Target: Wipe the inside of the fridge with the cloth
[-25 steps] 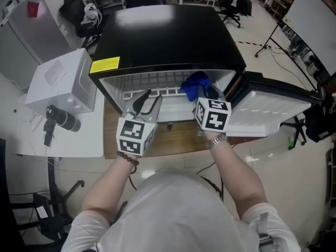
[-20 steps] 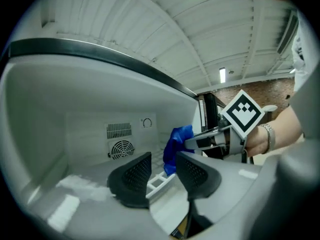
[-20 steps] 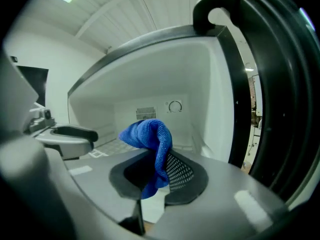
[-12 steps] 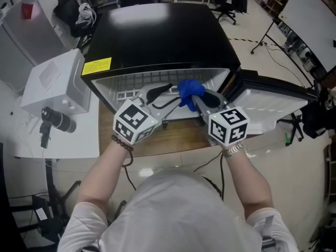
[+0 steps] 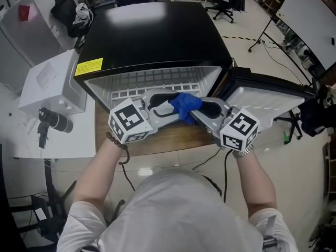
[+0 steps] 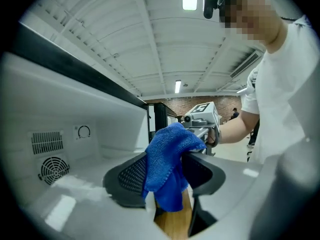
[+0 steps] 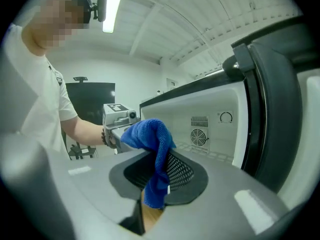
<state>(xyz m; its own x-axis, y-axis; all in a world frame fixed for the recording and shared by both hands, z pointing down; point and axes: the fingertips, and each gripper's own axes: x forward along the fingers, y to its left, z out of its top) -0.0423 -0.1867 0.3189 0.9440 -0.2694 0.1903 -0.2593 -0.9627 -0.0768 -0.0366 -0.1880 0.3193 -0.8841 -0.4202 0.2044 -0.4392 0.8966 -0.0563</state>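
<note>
The right gripper (image 5: 198, 109) is pinching the soft blue microfibre cloth (image 5: 185, 104), which is hanging just outside the front edge of the open black mini fridge (image 5: 157, 30). The left gripper (image 5: 173, 105) is opening its jaws around the cloth, not pressing it. Light and limp, it is probably handling best when gripped by a thick bunched fold.
</note>
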